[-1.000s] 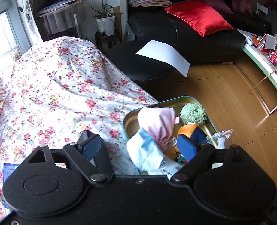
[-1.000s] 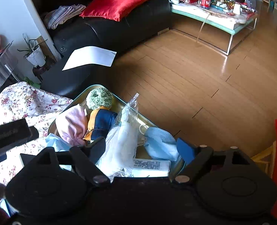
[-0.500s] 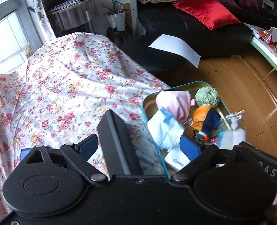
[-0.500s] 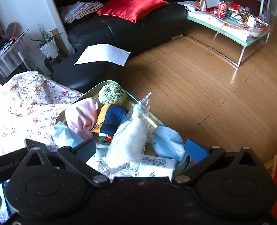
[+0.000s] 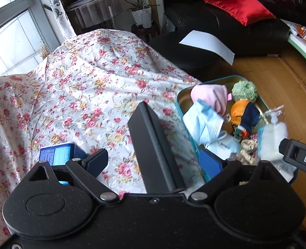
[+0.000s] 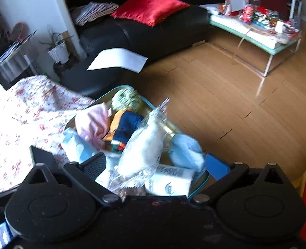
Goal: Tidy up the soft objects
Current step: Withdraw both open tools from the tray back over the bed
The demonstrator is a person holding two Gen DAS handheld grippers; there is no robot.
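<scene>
Grippers first: left gripper [image 5: 154, 159] stands wide with only a dark slanted bar and the flowered cloth [image 5: 86, 87] between its fingers, gripping nothing; right gripper [image 6: 156, 166] is spread to its widest over the tin, pads clear of everything. Just ahead of the right fingers, the teal tin [image 6: 200, 184] holds the soft objects: a clear bag of white filling [image 6: 146, 145] on top, a blue face mask [image 6: 186, 151] at the right rim, a pink cloth [image 6: 92, 122], a doll with green woolly hair [image 6: 124, 122], and a white tissue pack [image 6: 169, 181] at the near end. A second blue mask [image 5: 202, 122] hangs over the tin's left rim in the left view. Step in hand, by my reading: a release into the tin just done, or a pick about to start; the right view is blurred, so I cannot settle which. Next move needs jaws centred on one item and closed gently, since all of it crushes. Tin sits at the edge of the cloth-draped surface. Beyond: wood floor [image 6: 225, 95], black sofa [image 6: 153, 33] with red cushion [image 6: 148, 7], cluttered low table [image 6: 254, 33].
</scene>
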